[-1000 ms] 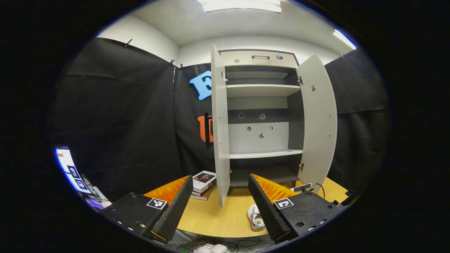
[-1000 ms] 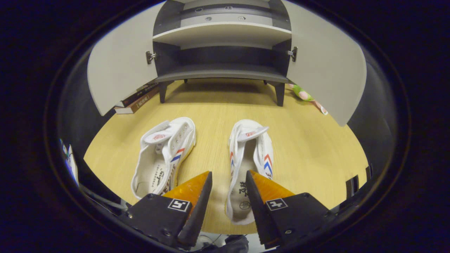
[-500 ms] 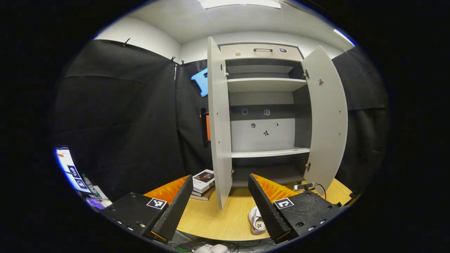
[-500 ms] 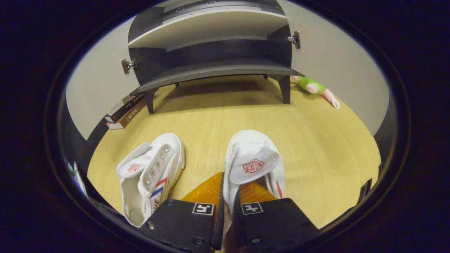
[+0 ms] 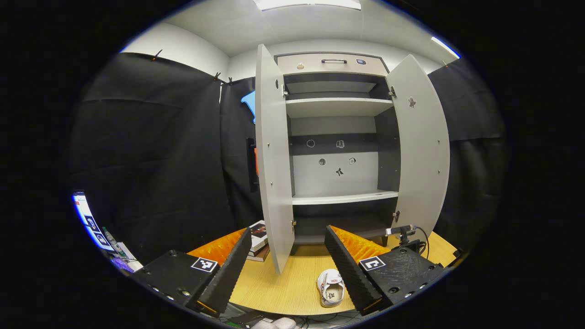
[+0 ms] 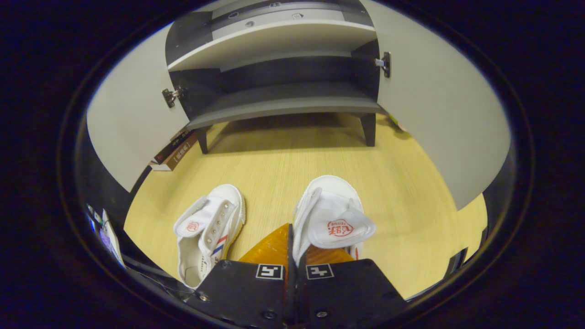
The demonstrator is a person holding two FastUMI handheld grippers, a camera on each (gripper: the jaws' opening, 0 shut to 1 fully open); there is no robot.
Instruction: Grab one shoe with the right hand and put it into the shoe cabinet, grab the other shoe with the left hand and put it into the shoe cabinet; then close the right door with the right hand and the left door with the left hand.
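Observation:
Two white canvas shoes lie on the wooden table (image 6: 411,183) in front of the open shoe cabinet (image 6: 283,107). In the right gripper view my right gripper (image 6: 292,233) is shut on the side wall of the right-hand shoe (image 6: 329,214), toe toward the cabinet. The other shoe (image 6: 208,233) lies loose to its left. In the left gripper view my left gripper (image 5: 287,233) is open and empty, held back from the cabinet (image 5: 338,137). One white shoe (image 5: 331,288) shows between its fingers on the table. Both doors, left (image 5: 272,160) and right (image 5: 422,137), stand open.
A stack of books (image 6: 173,153) lies behind the cabinet's left door (image 6: 128,132). The right door (image 6: 438,114) swings out over the table's right side. A lit screen (image 5: 89,221) and some clutter sit at the far left. A small device with a cable (image 5: 402,230) is by the right door.
My right gripper moved forward over the right-hand shoe and closed on its side wall; it now holds it. The left gripper stayed open and drifted slightly toward the cabinet.

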